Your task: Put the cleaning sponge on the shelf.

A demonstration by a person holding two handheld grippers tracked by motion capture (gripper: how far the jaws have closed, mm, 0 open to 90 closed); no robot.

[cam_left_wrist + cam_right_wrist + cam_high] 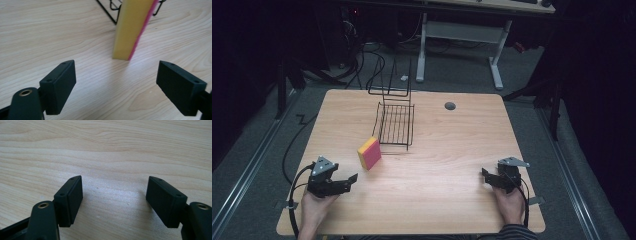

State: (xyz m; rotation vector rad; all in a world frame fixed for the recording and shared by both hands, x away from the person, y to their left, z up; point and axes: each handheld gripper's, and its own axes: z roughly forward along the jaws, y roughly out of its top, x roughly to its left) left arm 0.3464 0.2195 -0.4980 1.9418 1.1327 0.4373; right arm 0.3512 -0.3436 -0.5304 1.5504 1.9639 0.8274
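Dark floor with cables and the white legs of another desk lie beyond a pale wooden worktop (437,165) that carries few things. Near its middle, toward the left, a sponge (369,153) with a yellow face and a pink side stands on edge, just in front of a black wire rack (396,125) whose lower corner sits right beside it. In the left gripper view the sponge (131,27) rises upright from the wood, ahead of the jaws and slightly right of centre, with rack wires (110,11) behind it. The left claw (346,181), held in a hand at the near left corner, points toward the sponge but is clear of it; its jaws stand wide apart with nothing between them (116,85). The right claw (488,176), held at the near right, rests low over bare wood well apart from the sponge, its jaws likewise spread and empty (114,197). A small grey round cap (450,105) sits toward the far right of the worktop.
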